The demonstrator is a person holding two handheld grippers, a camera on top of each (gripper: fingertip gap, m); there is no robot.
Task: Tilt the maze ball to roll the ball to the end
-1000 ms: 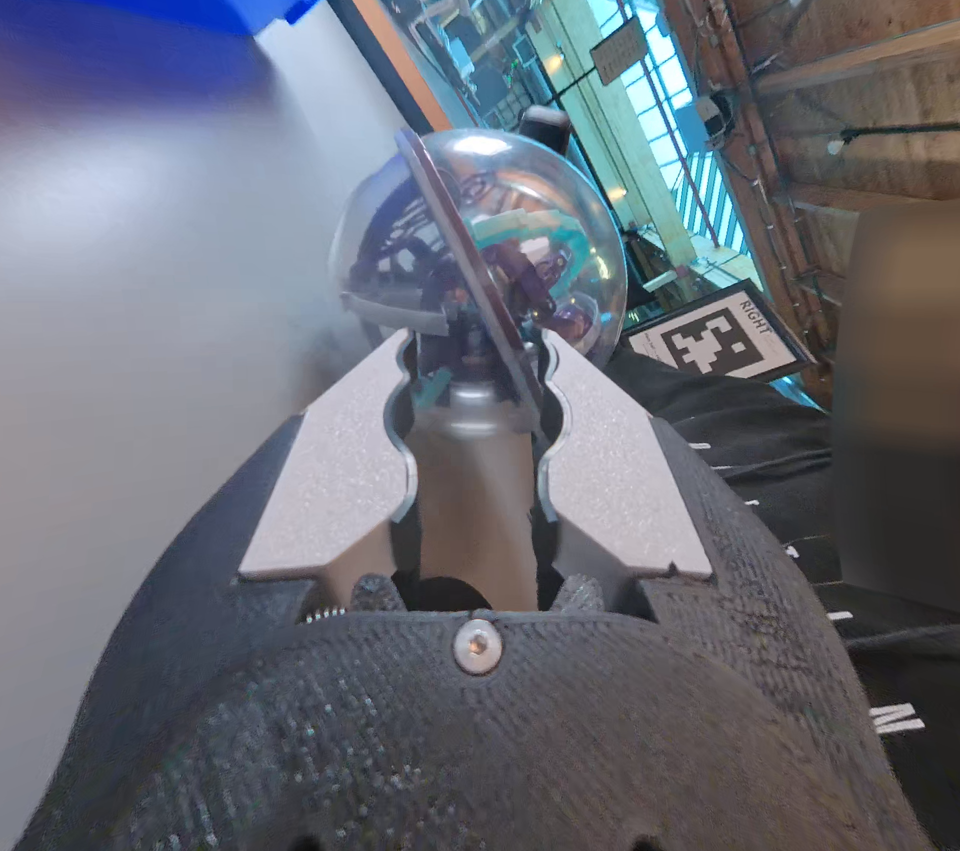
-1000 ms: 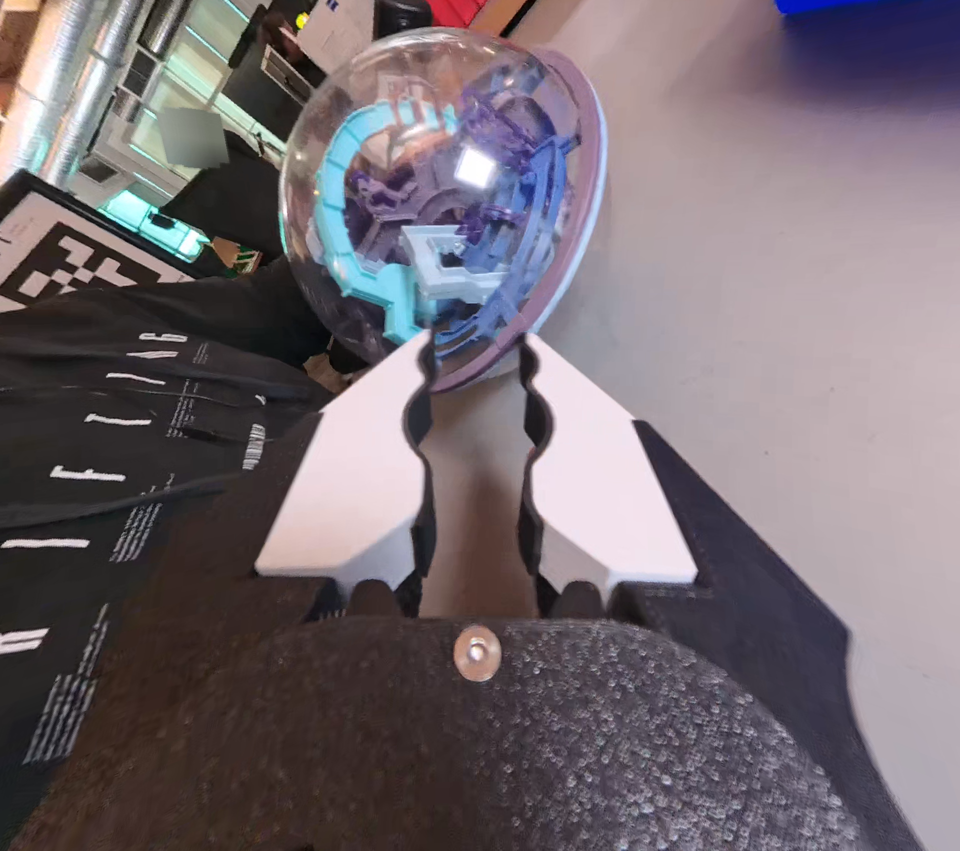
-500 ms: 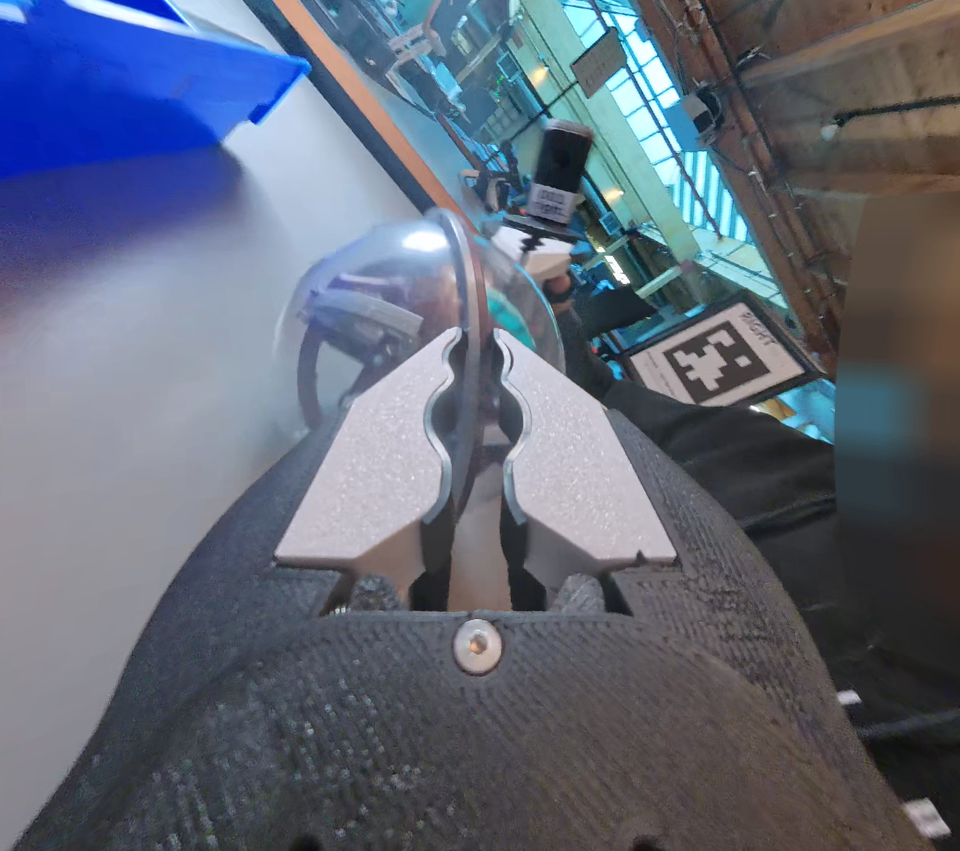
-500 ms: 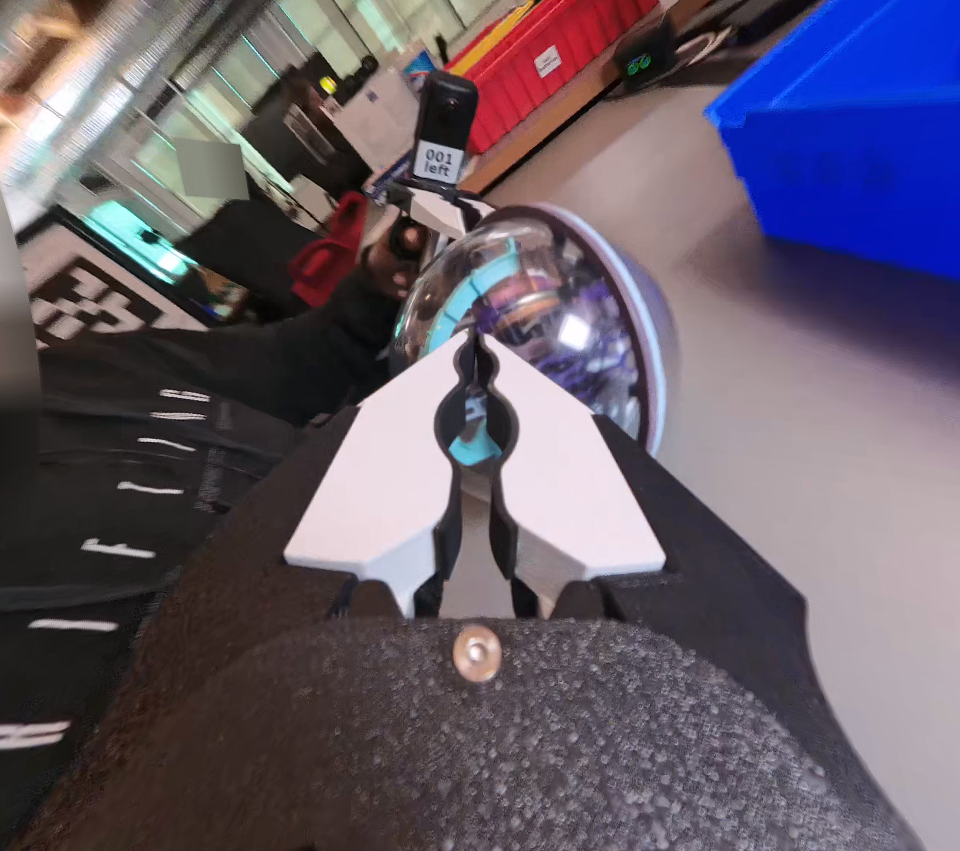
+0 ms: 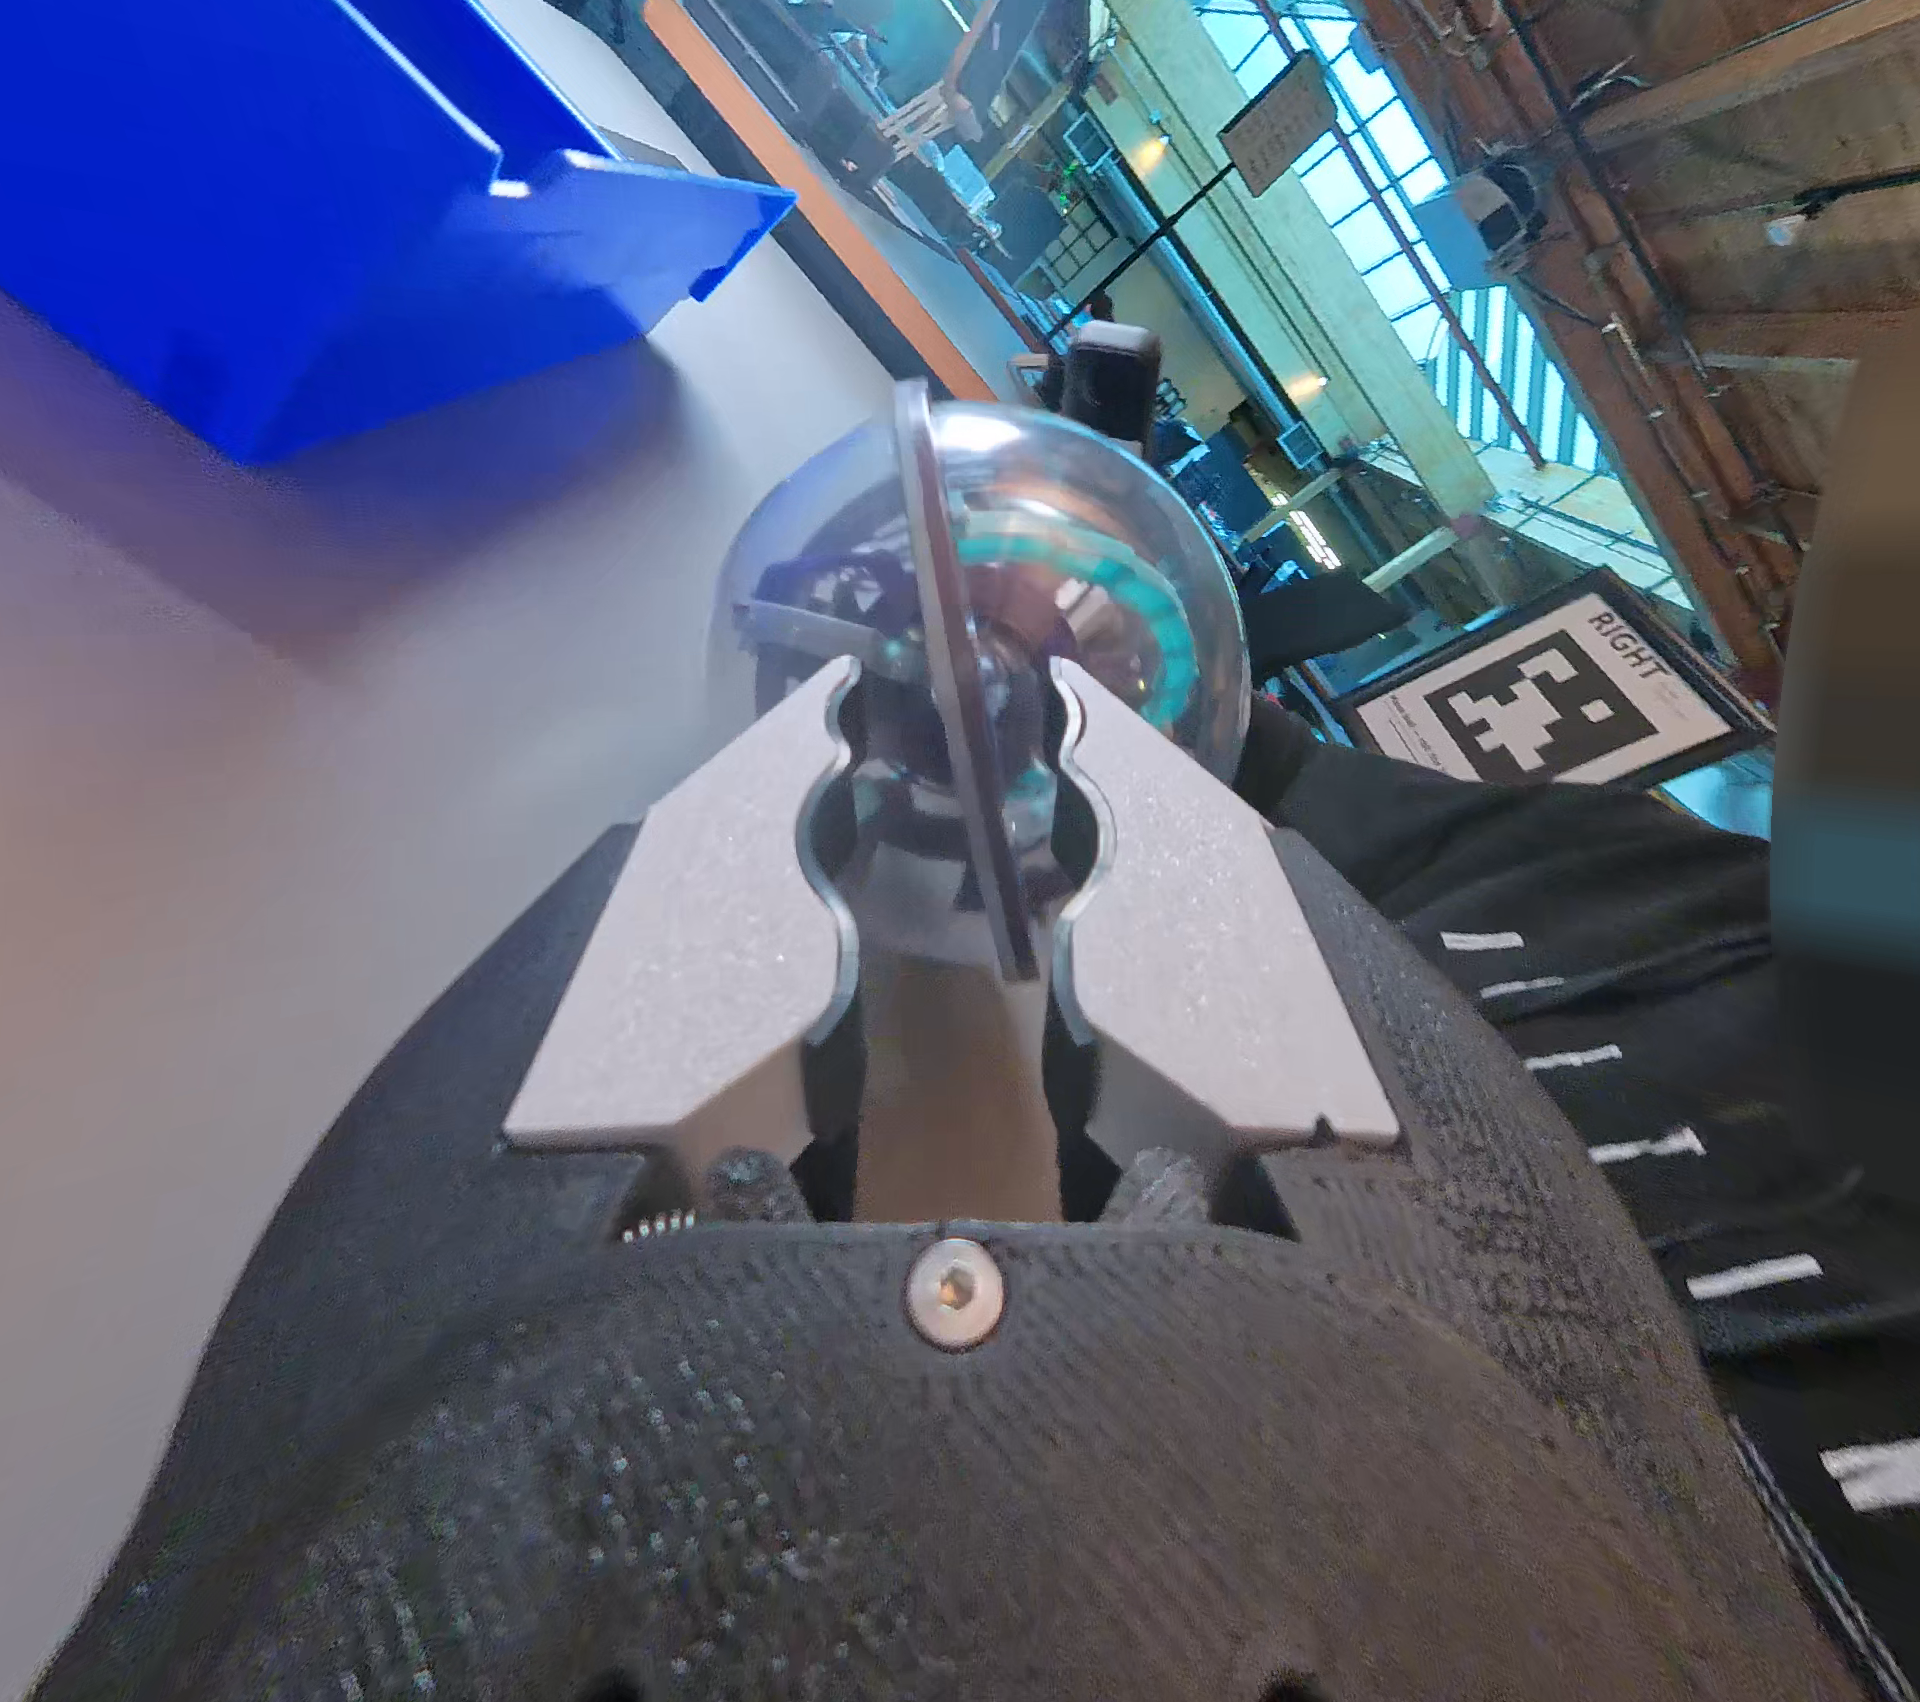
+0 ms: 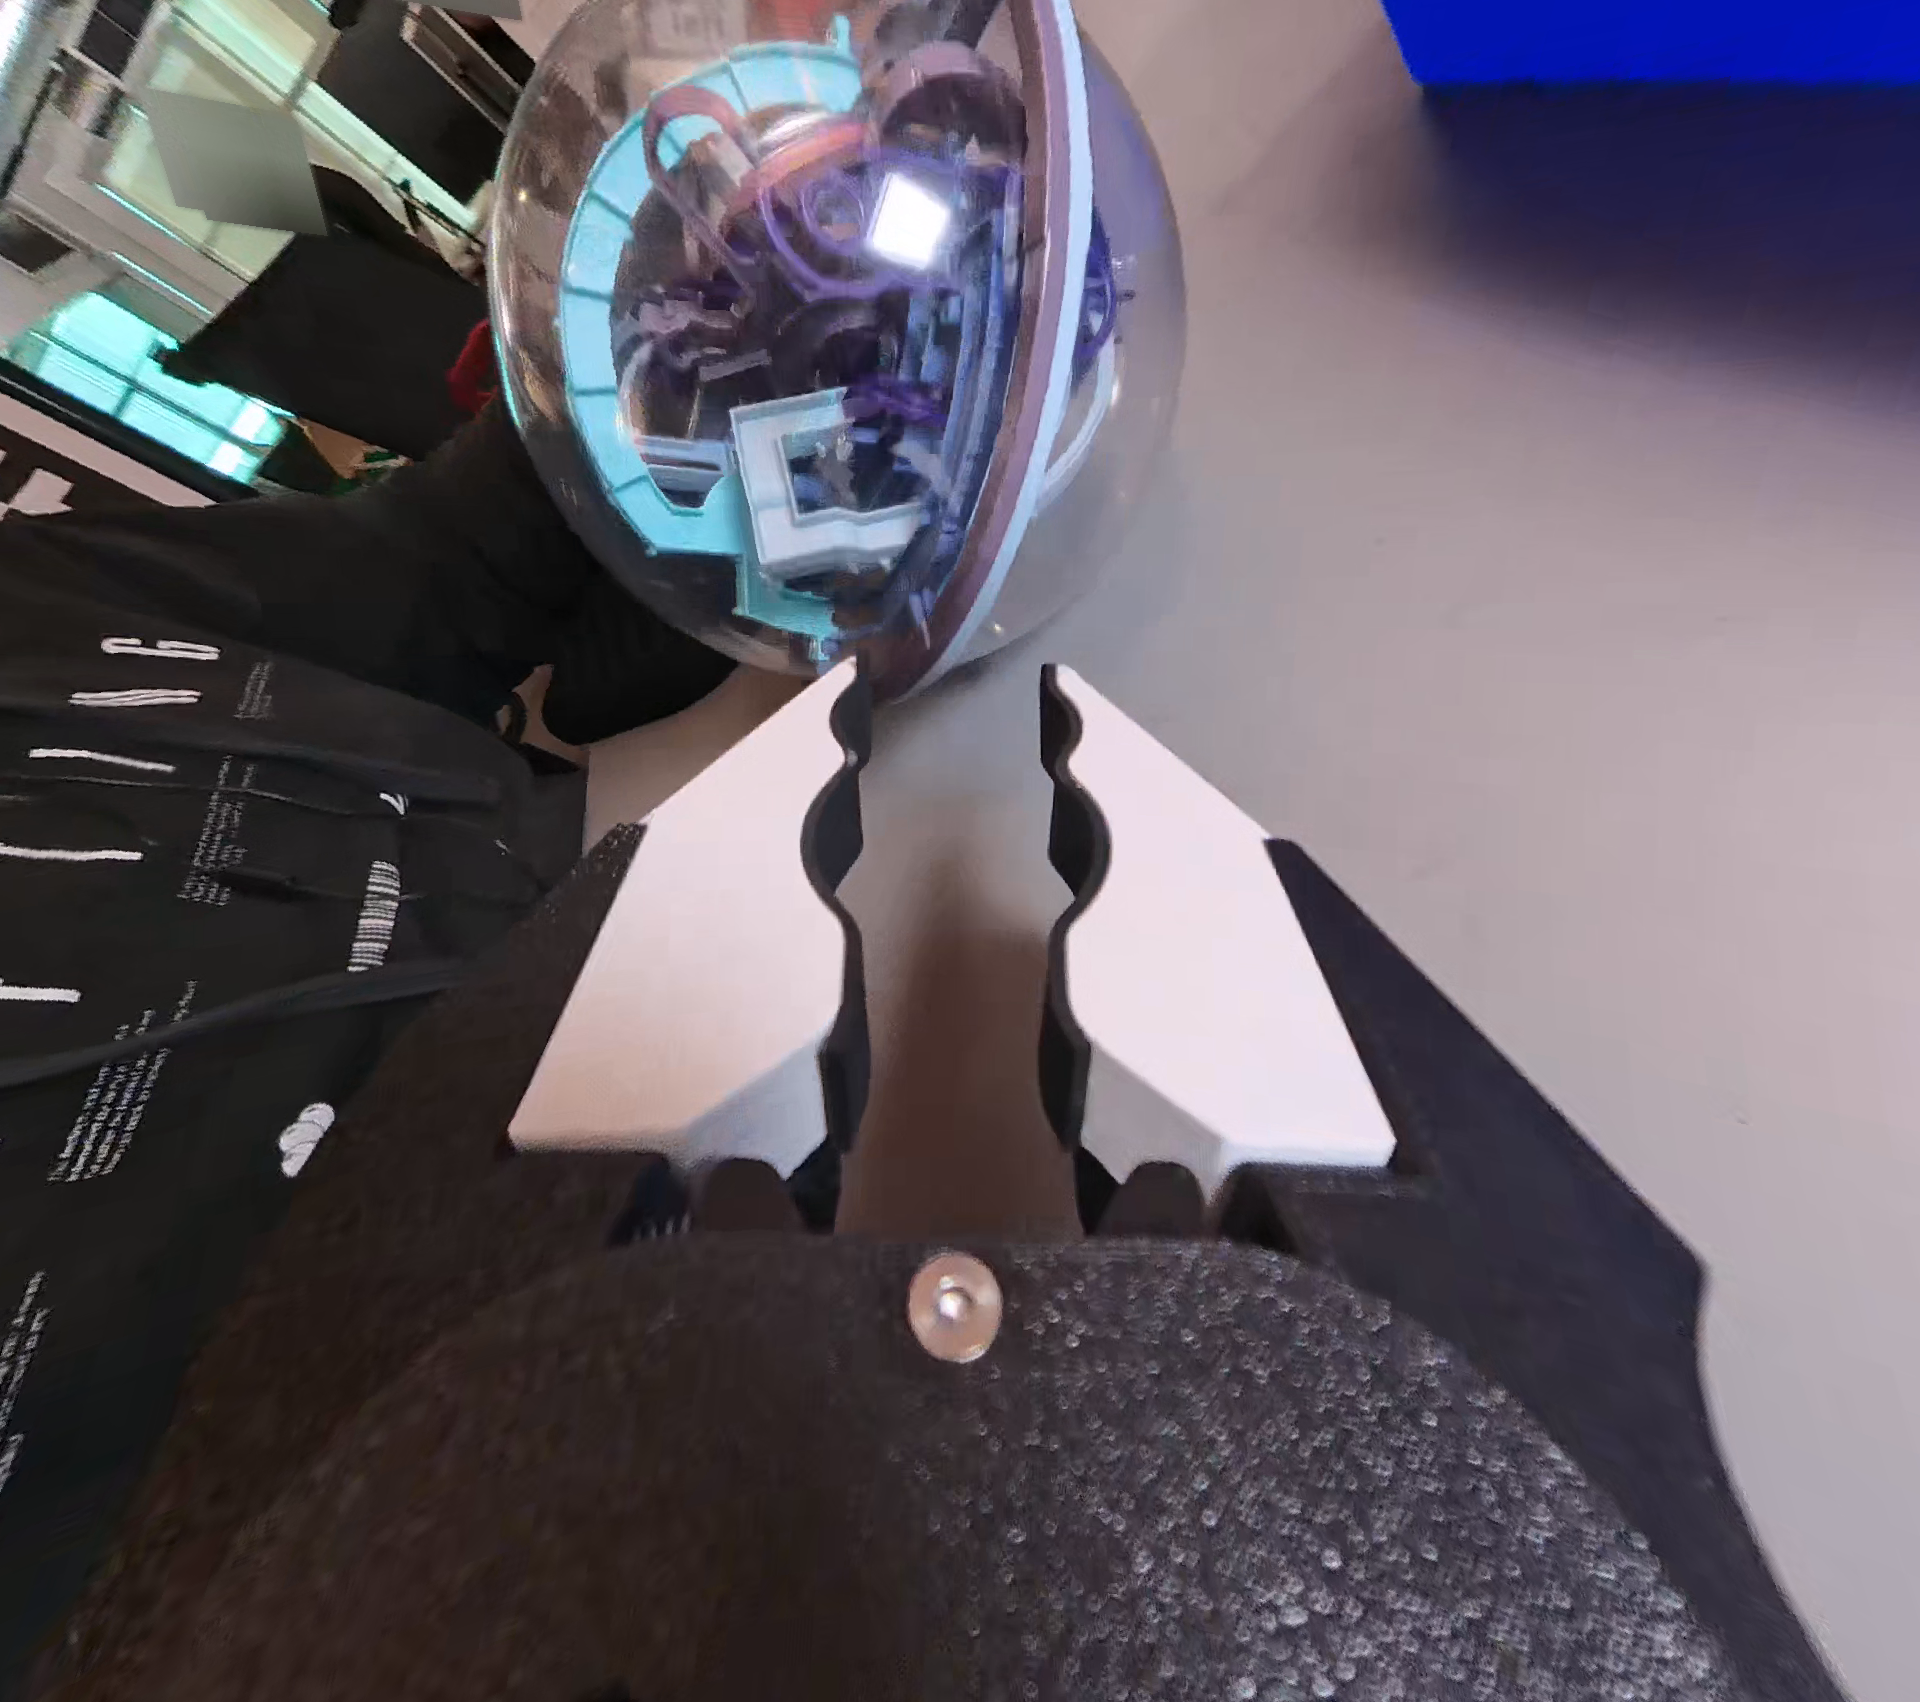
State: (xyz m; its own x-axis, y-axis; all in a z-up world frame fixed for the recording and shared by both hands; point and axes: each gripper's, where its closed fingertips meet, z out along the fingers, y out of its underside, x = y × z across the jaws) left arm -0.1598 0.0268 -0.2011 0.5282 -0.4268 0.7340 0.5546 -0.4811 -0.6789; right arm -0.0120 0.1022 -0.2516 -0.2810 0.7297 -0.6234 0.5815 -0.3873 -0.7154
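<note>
Counting one clear maze ball [image 6: 831,281], purple-rimmed; one blue bin [image 5: 260,177]. Left gripper [image 5: 951,696] spread around the rim; right gripper [image 6: 948,681] spread, its tips at the ball.

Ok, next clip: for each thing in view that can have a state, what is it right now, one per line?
left gripper: open, fingers either side of the sphere's rim band, no clear grip
right gripper: open, tips just at the sphere's lower edge
maze ball: closed clear sphere, rim band tilted, near upright; inner ball not visible
blue bin: on the table, contents hidden
table: grey, bearing the bin
</note>
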